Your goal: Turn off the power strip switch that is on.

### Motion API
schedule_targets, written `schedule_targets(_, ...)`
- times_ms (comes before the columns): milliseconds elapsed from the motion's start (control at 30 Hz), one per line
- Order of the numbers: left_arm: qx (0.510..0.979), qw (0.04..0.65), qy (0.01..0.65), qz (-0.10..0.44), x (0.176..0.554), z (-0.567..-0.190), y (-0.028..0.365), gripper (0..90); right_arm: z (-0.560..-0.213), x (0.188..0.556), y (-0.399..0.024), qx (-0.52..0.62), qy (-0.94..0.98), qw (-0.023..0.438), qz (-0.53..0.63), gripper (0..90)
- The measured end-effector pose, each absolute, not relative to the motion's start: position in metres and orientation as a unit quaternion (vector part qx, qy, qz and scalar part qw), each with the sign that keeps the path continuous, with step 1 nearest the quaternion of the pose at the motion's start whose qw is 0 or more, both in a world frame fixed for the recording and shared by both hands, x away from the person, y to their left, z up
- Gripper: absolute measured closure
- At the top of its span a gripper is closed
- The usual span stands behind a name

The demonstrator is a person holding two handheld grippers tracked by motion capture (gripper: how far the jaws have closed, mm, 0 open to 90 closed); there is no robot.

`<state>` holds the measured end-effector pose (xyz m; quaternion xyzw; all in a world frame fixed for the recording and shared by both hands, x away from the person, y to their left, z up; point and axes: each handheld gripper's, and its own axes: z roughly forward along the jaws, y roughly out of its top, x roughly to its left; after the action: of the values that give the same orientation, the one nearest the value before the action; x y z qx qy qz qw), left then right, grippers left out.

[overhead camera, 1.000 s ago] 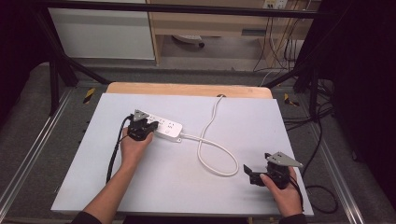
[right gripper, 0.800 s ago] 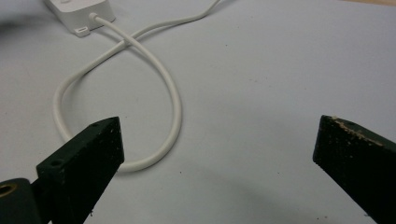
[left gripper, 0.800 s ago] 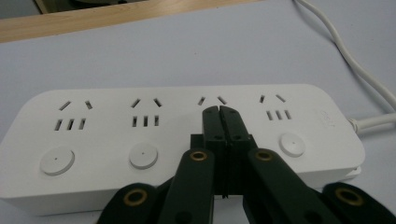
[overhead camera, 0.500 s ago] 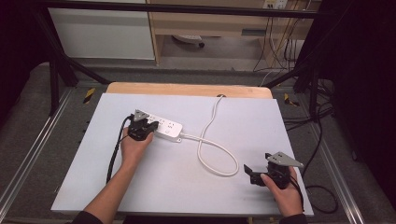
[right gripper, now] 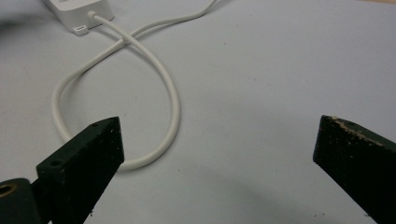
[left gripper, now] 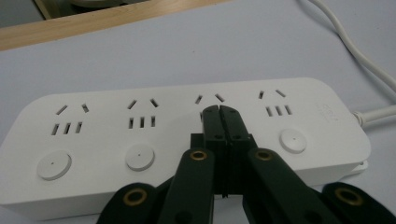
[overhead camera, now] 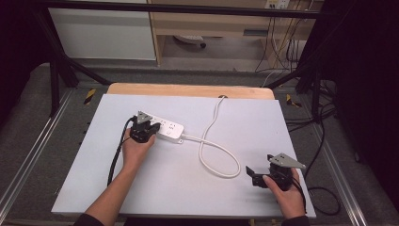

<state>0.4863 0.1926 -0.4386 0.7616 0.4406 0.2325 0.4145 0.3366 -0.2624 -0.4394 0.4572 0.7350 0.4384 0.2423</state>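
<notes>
The work in hand looked to be pressing a switch on the white power strip (overhead camera: 165, 130), which lay on the grey table (overhead camera: 235, 117) toward 10 o'clock from its centre, its long side running roughly from 9 to 3 o'clock. At the left, the left gripper (left gripper: 219, 110) was down on the strip's top face with its jaws pressed together, nothing between them, their joined tips resting just below the third socket from the left end, about where that socket's round button would sit; the other three buttons (left gripper: 139, 158) showed along the near edge. Whether the press had already registered could not be told, so I judged this step under way and not clearly finished. From the strip's 3 o'clock end the white cable (overhead camera: 214, 157) ran into a loose loop near mid-table. At the right, around 5 o'clock, the right gripper (overhead camera: 258, 176) waited low over bare table with its jaws spread wide, gripping nothing, the loop lying ahead of them.
</notes>
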Motion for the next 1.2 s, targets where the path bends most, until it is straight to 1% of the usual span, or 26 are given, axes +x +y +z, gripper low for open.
schedule_targets(1200, 0.75, 0.429, 0.455, 0.214, 0.4875, -0.441, 0.1939, 90.0, -0.4407, 0.3369, -0.2628, 0.46, 0.736, 0.24, 0.434, 2.3)
